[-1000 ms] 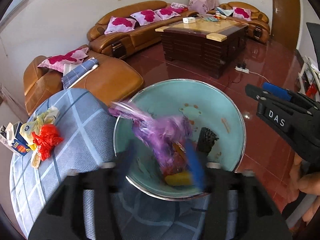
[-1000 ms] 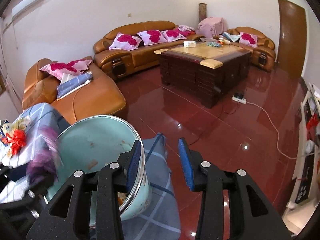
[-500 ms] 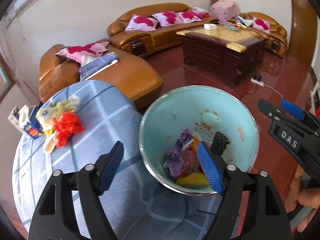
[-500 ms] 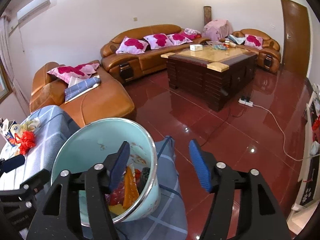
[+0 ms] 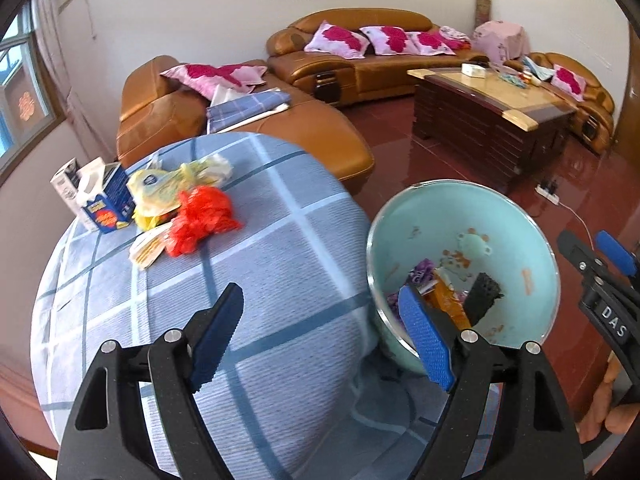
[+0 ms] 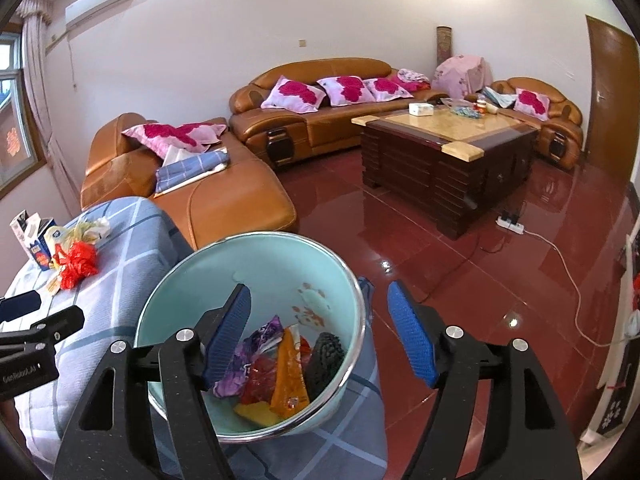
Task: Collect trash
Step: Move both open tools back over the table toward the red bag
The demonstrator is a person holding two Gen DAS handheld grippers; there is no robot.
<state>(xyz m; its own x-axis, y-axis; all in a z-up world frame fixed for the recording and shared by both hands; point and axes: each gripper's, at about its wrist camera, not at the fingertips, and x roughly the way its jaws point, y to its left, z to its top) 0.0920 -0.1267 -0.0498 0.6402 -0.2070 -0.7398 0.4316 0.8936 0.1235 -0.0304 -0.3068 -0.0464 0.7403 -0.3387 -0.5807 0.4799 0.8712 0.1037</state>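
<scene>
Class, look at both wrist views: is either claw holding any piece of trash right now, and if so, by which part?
Nothing is held. The left claw is open over the tablecloth, and the right claw is open above the bin.

Wrappers (image 6: pixel 276 368) in bowl (image 6: pixel 192 276) on table (image 5: pixel 280 264), bags (image 5: pixel 200 216) left of bowl

The right gripper (image 5: pixel 612 276), seen from the left one, carries white letters "DAS" on its black body; the left gripper (image 6: pixel 24 320), seen from the right, reads "GeoRobotAI" faintly along its side. Print on the blue carton (image 5: pixel 106 200) is too small to read
</scene>
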